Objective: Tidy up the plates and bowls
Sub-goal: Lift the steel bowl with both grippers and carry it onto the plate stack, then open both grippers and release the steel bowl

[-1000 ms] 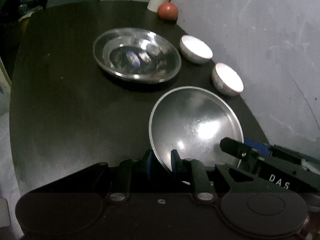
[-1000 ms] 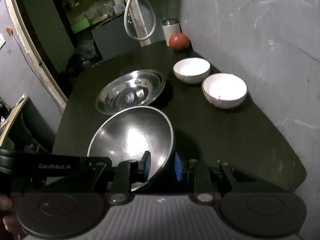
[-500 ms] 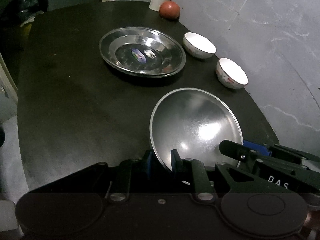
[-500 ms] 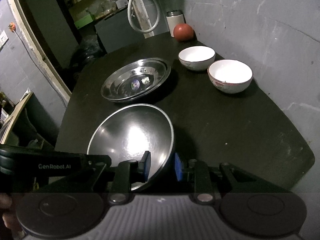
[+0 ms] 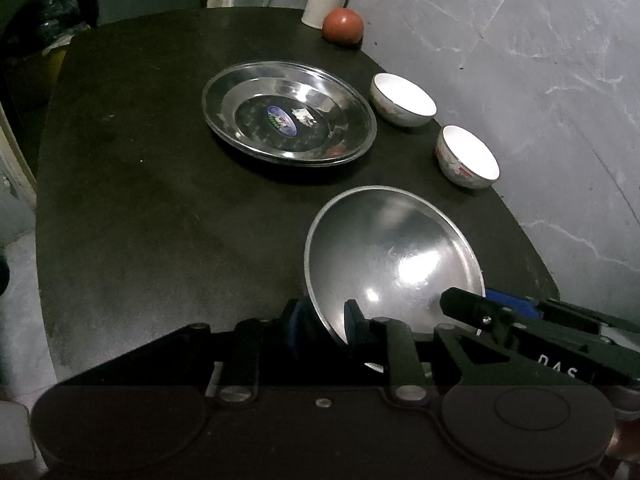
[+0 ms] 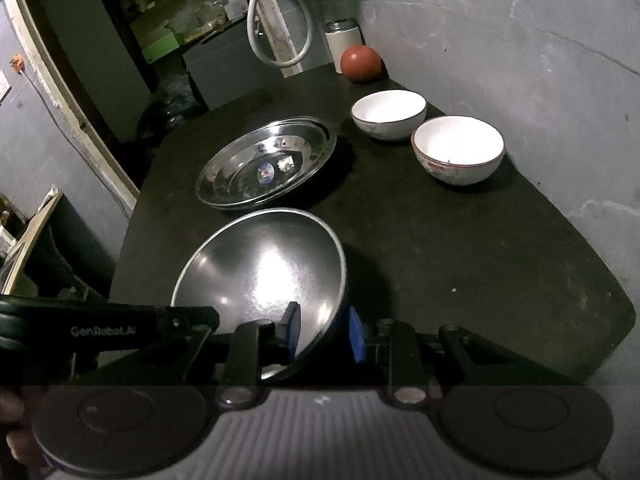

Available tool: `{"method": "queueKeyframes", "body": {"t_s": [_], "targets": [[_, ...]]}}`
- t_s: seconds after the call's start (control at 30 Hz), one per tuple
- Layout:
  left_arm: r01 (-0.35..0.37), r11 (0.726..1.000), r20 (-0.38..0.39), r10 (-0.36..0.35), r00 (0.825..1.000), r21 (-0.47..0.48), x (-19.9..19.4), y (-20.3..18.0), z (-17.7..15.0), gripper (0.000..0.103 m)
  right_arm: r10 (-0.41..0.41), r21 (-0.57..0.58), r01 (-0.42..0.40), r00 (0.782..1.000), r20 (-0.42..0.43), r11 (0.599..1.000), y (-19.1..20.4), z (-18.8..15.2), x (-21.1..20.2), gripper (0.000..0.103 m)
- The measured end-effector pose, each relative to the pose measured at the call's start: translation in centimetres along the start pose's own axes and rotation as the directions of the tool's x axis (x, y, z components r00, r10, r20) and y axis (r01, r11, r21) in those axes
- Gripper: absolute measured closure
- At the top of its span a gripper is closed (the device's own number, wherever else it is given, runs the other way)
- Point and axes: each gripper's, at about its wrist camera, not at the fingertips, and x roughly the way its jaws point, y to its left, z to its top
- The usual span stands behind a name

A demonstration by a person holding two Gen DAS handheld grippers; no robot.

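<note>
the steel bowl [image 5: 394, 264] sits tilted at the near end of the dark table [image 5: 160, 208], its rim caught on two sides: the left gripper [image 5: 324, 320] and the right gripper [image 6: 324, 330] each have the rim between their blue pads, and both sets of jaws are opening. beyond it lies the stack of steel plates [image 5: 288, 114], and by the wall stand two white bowls [image 6: 458, 148], apart, with a red ball [image 6: 361, 63] and a white canister [image 6: 342, 38] at the far end.
</note>
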Motion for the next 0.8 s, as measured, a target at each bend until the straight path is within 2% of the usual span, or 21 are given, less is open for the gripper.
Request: {"method": "queueKeyframes", "body": {"t_s": [0.1,0.2,0.27,0.4,0.47,0.5,0.57,0.6,0.63,0.73,0.8], "targets": [[-0.007,1.0,0.001,0.007,1.0,0.0,0.0,0.0,0.0,0.071,-0.006,0.017,0.006,1.0,0.004,1.0,-0.3,0.0,0.1,0.067],[-0.022,1.0,0.015,0.022,1.0,0.005,-0.4,0.2,0.2,0.055,-0.016,0.034,0.015,1.0,0.01,0.999,-0.7,0.0,0.0,0.063],[-0.039,0.999,0.035,0.038,0.999,0.02,-1.1,0.3,0.2,0.039,-0.022,0.045,0.022,1.0,0.021,0.999,-1.0,0.1,-0.2,0.055],[-0.115,0.992,0.107,0.109,0.988,0.045,-2.7,0.4,0.8,0.018,-0.035,0.084,0.029,0.997,0.063,0.996,-1.7,0.6,-1.1,0.037],[-0.192,0.981,0.164,0.184,0.969,0.038,-3.5,0.2,1.3,0.006,-0.054,0.106,0.044,0.994,0.095,0.993,-2.2,0.8,-1.6,0.023],[-0.248,0.968,0.203,0.234,0.951,0.044,-3.8,0.0,1.7,0.003,-0.064,0.122,0.05,0.991,0.117,0.991,-2.5,1.0,-1.9,0.015],[-0.346,0.936,0.266,0.316,0.911,0.071,-4.0,-0.6,2.5,0.001,-0.083,0.159,0.058,0.984,0.155,0.986,-3.2,1.2,-2.5,0.008],[-0.374,0.924,0.29,0.335,0.896,0.086,-4.1,-1.0,2.9,0.001,-0.091,0.177,0.061,0.981,0.169,0.982,-3.5,1.3,-2.7,0.005],[-0.386,0.917,0.31,0.341,0.888,0.098,-4.1,-1.2,3.4,0.001,-0.101,0.194,0.066,0.978,0.18,0.979,-3.9,1.4,-2.8,0.0],[-0.405,0.908,0.351,0.346,0.87,0.11,-3.9,-2.1,4.6,0.001,-0.134,0.231,0.087,0.971,0.199,0.969,-4.8,1.4,-3.0,0.0],[-0.419,0.9,0.358,0.353,0.865,0.125,-3.2,-3.1,5.7,0.001,-0.153,0.244,0.102,0.968,0.199,0.964,-5.2,1.3,-3.0,0.0]]}}
